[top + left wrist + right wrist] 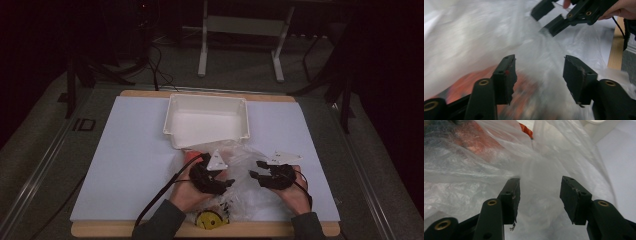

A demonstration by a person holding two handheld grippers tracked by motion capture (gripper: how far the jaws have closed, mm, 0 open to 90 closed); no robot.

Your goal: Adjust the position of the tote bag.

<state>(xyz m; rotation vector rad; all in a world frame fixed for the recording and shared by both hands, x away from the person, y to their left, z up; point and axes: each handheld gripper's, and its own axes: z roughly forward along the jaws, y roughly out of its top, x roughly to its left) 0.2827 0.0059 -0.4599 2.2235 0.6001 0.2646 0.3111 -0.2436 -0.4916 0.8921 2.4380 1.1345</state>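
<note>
Dimly lit rm; white sheet (pixel 130 150) on wood table (pixel 150 229), both grippers (pixel 220 176) (pixel 256 169) wide over plastic bag (pixel 240 192).

Only one marking can be read: the pale letters "ID" (pixel 83 124) on the dark floor surface just left of the wooden table (pixel 125 229), level with the far part of its white sheet. No print can be made out on the white tray (pixel 206 121) at the far side of that table. The yellow round thing (pixel 208 219) at the table's near edge carries dark marks, too small to read. The clear plastic bag (pixel 549 157) on the table covers an orange-red packet (pixel 526 129), whose print is too blurred to read.
</note>
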